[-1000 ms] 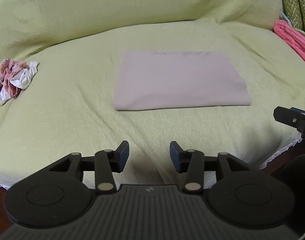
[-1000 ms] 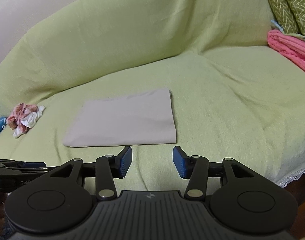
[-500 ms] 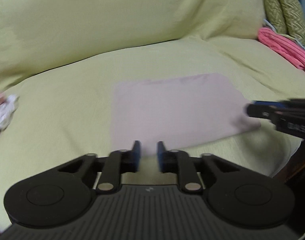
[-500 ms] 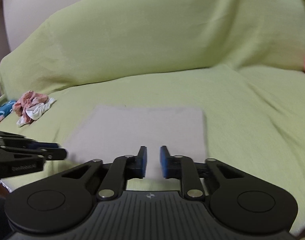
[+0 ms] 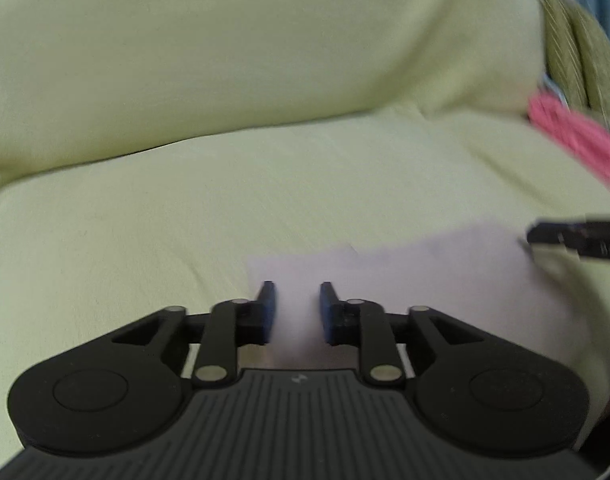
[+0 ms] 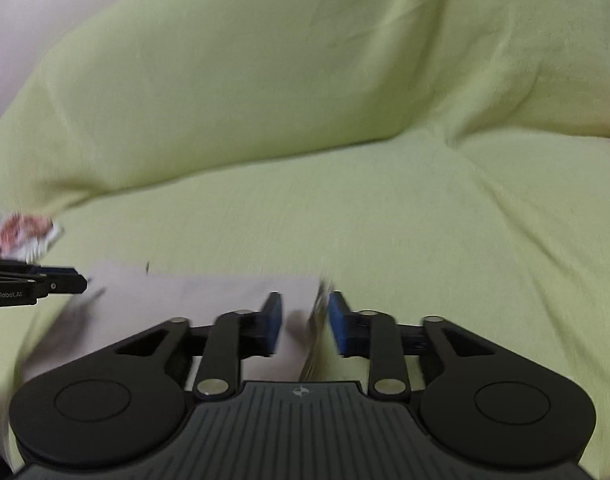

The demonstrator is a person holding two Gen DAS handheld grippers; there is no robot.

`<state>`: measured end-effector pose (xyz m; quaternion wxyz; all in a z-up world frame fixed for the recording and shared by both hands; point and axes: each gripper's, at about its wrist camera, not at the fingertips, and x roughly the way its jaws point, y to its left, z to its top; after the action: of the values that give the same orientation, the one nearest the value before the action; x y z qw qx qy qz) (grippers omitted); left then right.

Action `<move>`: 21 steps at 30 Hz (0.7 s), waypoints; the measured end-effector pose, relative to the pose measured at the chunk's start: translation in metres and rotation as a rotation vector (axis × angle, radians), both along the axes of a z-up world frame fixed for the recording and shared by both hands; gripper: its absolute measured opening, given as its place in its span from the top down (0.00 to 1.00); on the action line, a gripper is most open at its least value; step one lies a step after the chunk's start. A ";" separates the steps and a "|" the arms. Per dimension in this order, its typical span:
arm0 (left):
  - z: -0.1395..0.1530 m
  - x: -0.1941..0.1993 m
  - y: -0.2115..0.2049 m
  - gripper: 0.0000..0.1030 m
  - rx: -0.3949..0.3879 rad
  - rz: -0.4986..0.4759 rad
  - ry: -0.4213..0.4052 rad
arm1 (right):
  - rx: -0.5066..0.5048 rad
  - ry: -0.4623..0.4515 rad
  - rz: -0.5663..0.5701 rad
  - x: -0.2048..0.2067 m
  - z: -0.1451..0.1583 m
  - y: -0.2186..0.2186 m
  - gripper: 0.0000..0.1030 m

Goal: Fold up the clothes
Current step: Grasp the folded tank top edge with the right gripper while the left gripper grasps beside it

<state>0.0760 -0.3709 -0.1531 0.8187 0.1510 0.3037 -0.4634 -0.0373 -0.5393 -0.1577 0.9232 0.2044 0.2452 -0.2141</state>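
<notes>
A folded pale pink cloth [image 5: 445,280] lies flat on the green sofa cover [image 5: 185,208]. My left gripper [image 5: 296,308] is low at the cloth's near left corner, open by a narrow gap in which cloth shows. My right gripper [image 6: 305,320] is just as low at the near right corner of the cloth [image 6: 193,300], open, with the cloth's right edge between its fingers. Each gripper shows in the other's view: the right one [image 5: 577,240] at the cloth's right side, the left one [image 6: 37,284] at its left side. Both views are blurred by motion.
A folded pink towel [image 5: 573,136] lies at the far right of the seat beside a patterned green cushion [image 5: 577,48]. A crumpled pink and white garment [image 6: 21,236] sits at the far left. The sofa back rises behind the seat.
Both grippers have dropped and moved forward to the cloth's near corners. Their fingers went from wide apart to a narrow gap, then widened slightly.
</notes>
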 end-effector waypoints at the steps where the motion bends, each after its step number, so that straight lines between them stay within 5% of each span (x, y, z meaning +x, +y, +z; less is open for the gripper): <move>1: 0.000 0.010 0.000 0.79 -0.016 0.019 0.026 | 0.015 -0.014 0.010 0.002 -0.001 -0.006 0.64; 7: -0.017 0.045 0.001 0.79 -0.088 0.063 0.200 | 0.059 -0.031 0.058 0.021 -0.014 -0.025 0.64; 11: -0.023 0.050 -0.009 0.79 -0.079 0.054 0.204 | 0.098 -0.016 0.063 0.032 -0.027 -0.030 0.65; 14: -0.024 0.054 -0.008 0.82 -0.095 0.054 0.226 | 0.077 -0.014 0.063 0.032 -0.030 -0.029 0.95; 21: -0.025 0.052 -0.008 0.93 -0.097 0.051 0.204 | 0.001 -0.079 0.035 0.021 -0.020 -0.024 1.00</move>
<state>0.1284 -0.3784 -0.1779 0.8015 0.0554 0.3664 -0.4693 -0.0167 -0.5633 -0.1773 0.9357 0.2087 0.2121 -0.1894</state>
